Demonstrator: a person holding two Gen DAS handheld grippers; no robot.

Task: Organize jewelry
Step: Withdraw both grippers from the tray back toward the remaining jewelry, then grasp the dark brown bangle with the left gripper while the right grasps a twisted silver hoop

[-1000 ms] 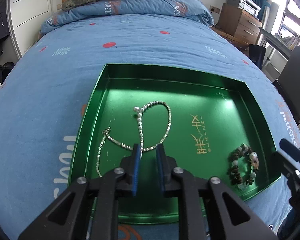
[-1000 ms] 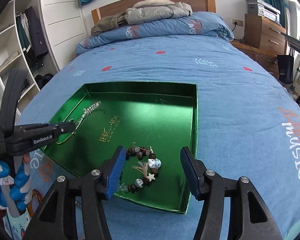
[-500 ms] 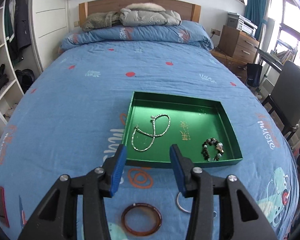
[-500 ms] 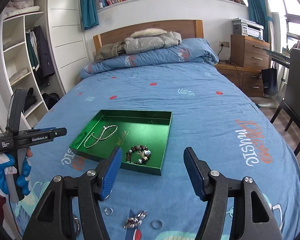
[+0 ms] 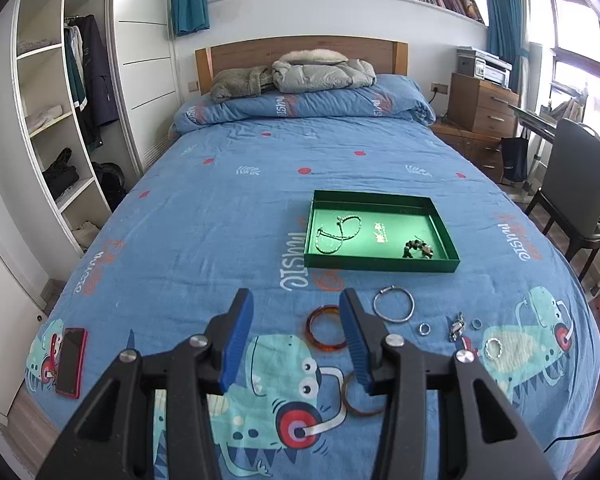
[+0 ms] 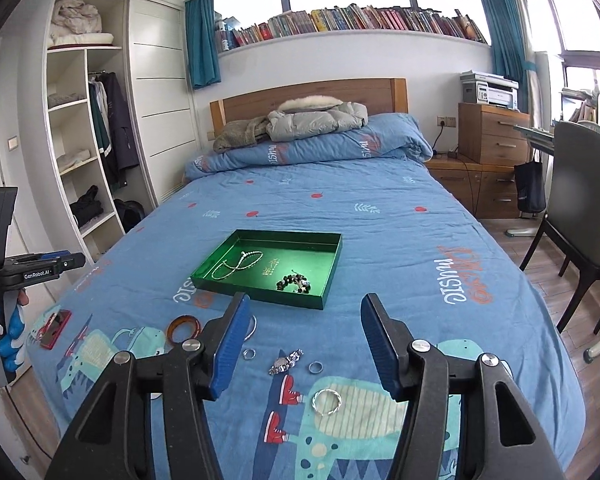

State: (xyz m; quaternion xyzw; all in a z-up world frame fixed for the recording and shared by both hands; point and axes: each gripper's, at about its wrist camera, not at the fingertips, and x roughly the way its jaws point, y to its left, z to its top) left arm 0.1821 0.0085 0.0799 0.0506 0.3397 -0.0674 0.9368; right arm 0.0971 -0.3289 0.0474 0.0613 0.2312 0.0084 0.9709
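A green tray (image 5: 380, 266) (image 6: 260, 291) lies on the blue bed. In it are a silver bead necklace (image 5: 338, 232) (image 6: 238, 264) and a dark bead bracelet (image 5: 417, 249) (image 6: 294, 283). On the bed near me lie an amber bangle (image 5: 326, 328) (image 6: 184, 327), a silver bangle (image 5: 393, 309), a brown bangle (image 5: 362, 398), small rings (image 5: 424, 329) (image 6: 315, 367), a twisted silver ring (image 6: 327, 401) and a watch-like chain (image 6: 286, 361). My left gripper (image 5: 296, 336) is open and empty, held high. My right gripper (image 6: 306, 344) is open and empty.
A red phone (image 5: 71, 360) (image 6: 55, 328) lies at the bed's left edge. A quilt and coats (image 5: 300, 76) are piled at the headboard. A wardrobe (image 5: 60, 140) stands left; a chair (image 6: 580, 208) and drawers (image 6: 492, 136) stand right.
Both grippers have pulled back and up from the tray. The left one has opened and left the necklace in the tray. The loose jewelry near the bed's foot has come into view.
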